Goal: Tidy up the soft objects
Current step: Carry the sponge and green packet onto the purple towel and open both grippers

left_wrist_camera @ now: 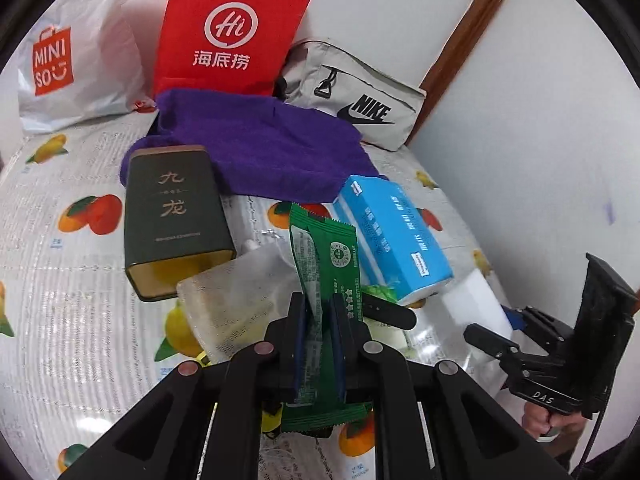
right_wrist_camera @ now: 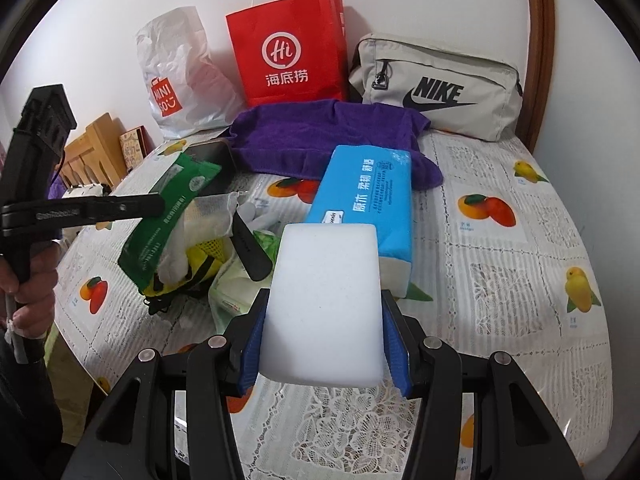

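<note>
In the left wrist view my left gripper (left_wrist_camera: pixel 319 314) is shut on a green snack packet (left_wrist_camera: pixel 324 252), which stands up between the pads above the table. The right wrist view shows that gripper (right_wrist_camera: pixel 158 204) from the side with the packet (right_wrist_camera: pixel 168 216). My right gripper (right_wrist_camera: pixel 326 300) is shut on a white sponge block (right_wrist_camera: pixel 324 280), its blue pads pressing both sides. A blue tissue pack (right_wrist_camera: pixel 368 200) lies just behind the sponge. Behind that lies a purple towel (right_wrist_camera: pixel 320 136). The sponge (left_wrist_camera: pixel 472 296) also shows beside the tissue pack (left_wrist_camera: pixel 392 236).
A red paper bag (right_wrist_camera: pixel 288 52), a white plastic bag (right_wrist_camera: pixel 180 76) and a grey pouch (right_wrist_camera: pixel 440 84) lean on the back wall. A dark green tin (left_wrist_camera: pixel 172 220), a clear pouch (left_wrist_camera: pixel 236 304), a yellow mesh item (right_wrist_camera: pixel 208 252) and a pale green pack (right_wrist_camera: pixel 236 292) lie left of the sponge.
</note>
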Action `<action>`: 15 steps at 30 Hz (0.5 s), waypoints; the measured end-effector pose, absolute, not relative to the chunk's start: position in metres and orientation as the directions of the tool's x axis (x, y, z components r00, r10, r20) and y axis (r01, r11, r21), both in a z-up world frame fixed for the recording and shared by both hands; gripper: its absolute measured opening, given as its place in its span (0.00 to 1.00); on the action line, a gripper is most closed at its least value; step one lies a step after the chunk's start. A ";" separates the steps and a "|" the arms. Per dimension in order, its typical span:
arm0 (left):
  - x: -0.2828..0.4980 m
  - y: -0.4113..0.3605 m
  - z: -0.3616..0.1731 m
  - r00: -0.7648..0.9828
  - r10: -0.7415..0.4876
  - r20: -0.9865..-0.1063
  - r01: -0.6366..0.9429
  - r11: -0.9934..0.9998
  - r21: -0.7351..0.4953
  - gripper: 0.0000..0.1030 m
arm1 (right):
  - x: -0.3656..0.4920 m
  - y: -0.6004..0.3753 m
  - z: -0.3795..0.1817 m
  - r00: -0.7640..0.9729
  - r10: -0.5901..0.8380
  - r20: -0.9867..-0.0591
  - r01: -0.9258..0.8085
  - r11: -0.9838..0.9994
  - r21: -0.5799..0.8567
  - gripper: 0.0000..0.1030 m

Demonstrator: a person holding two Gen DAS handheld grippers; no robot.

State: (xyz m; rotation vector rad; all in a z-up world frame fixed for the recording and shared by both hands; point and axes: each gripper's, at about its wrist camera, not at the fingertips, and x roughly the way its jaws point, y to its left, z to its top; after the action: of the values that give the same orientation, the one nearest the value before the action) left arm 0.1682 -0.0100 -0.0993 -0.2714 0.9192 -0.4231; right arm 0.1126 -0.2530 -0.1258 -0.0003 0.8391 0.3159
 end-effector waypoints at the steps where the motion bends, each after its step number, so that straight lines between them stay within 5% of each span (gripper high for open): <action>1: 0.169 -0.008 -0.099 0.530 -0.479 -0.699 0.240 0.876 -0.419 0.12 | 0.114 -0.252 -0.125 0.623 0.275 -0.732 -0.276 0.953 0.123 0.50; 15: 0.194 0.025 -0.070 0.600 -0.433 -0.673 0.196 0.895 -0.402 0.12 | 0.139 -0.251 -0.110 0.634 0.262 -0.728 -0.273 0.956 0.107 0.50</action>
State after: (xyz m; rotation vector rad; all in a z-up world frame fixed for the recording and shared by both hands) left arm 0.1940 0.0248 -0.0698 -0.3013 0.8546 -0.3708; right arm 0.1388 -0.2511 -0.1096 -0.0140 0.8297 0.3060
